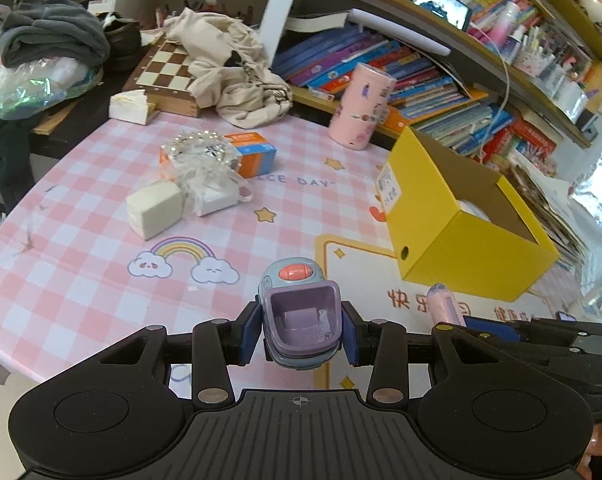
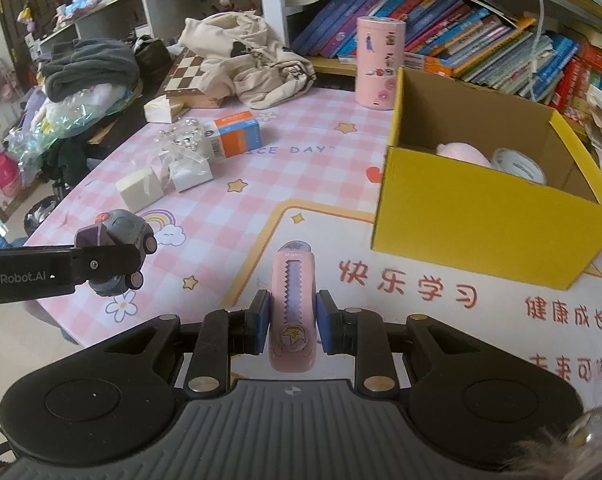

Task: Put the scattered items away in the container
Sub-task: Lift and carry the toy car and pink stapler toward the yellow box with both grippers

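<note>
Your left claw is clamped on a small grey-blue plastic toy car with a purple scoop and a coral button, blue pads pressed to both its sides. Your right claw is clamped on a pink oblong plastic eraser case with a purple toothed slider, held pointing forward above the bench.

The left view looks straight into the toy's purple scoop; the right view shows the same toy from the side, wheels visible, at the tip of the left claw's arm, hanging over the pink checked bench mat. The left view catches only the eraser case's tip at its right edge.

The open yellow cardboard box sits ahead and right of both claws. Only the right view shows inside: a pink soft item and a roll of tape lie at the bottom. From the left view the interior is mostly hidden by the near wall.

The mat between the claws and the box's near wall is bare printed surface. A tall pink cylinder tin stands just beyond the box's far left corner. Further left lie an orange-and-blue carton, clear crinkled wrapping and a cream cube-shaped block, clustered near each other and well apart from the box.
</note>
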The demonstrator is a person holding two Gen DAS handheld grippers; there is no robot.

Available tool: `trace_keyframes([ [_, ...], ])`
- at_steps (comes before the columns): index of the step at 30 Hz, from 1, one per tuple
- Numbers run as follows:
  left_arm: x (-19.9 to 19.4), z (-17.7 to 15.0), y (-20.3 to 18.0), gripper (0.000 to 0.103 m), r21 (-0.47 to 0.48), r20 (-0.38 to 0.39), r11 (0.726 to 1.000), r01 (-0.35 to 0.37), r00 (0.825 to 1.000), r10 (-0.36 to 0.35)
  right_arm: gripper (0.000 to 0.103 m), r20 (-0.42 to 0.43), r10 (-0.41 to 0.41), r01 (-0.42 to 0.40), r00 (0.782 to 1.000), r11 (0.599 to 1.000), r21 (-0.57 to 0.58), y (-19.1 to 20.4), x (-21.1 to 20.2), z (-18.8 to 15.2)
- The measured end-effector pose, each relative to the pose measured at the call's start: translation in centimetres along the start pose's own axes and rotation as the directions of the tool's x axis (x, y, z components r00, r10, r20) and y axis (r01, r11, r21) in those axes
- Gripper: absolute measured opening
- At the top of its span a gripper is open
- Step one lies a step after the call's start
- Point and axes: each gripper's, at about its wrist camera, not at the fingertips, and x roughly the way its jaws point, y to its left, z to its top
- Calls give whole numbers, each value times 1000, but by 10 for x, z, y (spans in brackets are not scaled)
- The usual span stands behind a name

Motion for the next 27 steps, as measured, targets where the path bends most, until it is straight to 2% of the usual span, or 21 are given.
trace_keyframes([
  [11, -1, -6, -14, 40, 57, -5, 997, 58, 998, -58, 23, 17, -63, 62, 998, 997, 54, -8, -18, -17],
  [27, 10, -8, -45, 40, 142, -38, 977, 158, 987, -154, 23, 20, -161, 156, 987, 976, 149, -32, -42, -37],
])
